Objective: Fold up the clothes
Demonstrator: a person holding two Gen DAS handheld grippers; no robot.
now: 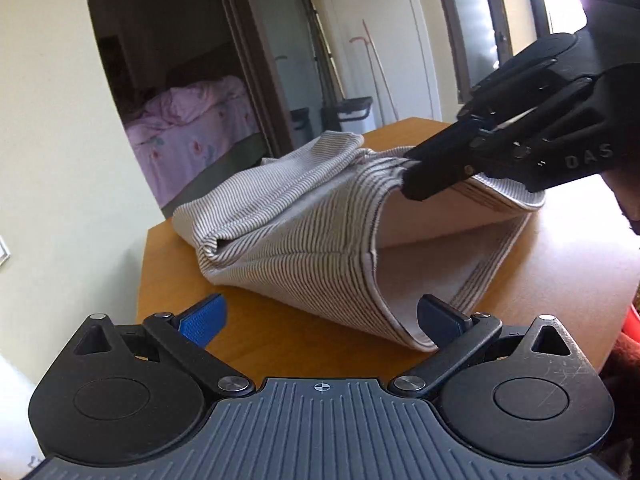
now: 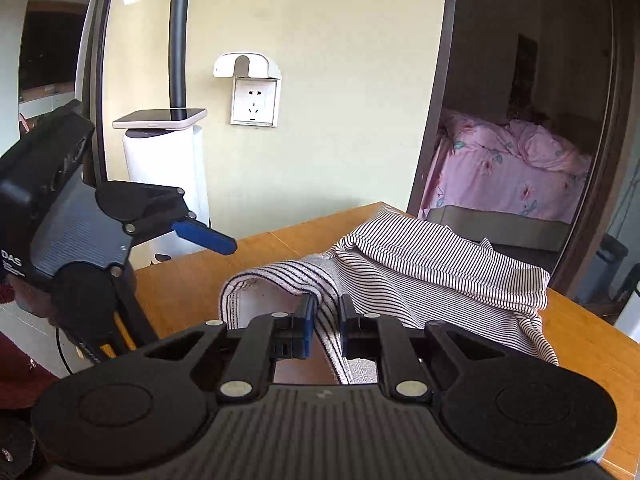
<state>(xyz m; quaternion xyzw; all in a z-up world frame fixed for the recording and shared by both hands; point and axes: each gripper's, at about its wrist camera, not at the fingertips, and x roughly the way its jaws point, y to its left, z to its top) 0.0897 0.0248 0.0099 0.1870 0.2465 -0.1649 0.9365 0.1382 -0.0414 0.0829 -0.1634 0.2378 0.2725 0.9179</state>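
My right gripper (image 1: 414, 178) has its jaws clamped on a raised edge of the striped shirt (image 1: 288, 232), lifting that part clear of the wooden table (image 1: 248, 344) while the rest of the shirt lies bunched on the tabletop. My left gripper (image 1: 320, 322) sits low at the near edge of the shirt with its jaws wide apart, one blue pad (image 1: 202, 320) clear of the cloth, the other finger just beside the shirt's hem. Beyond the shirt, a doorway shows a bed with pink bedding (image 1: 192, 132).
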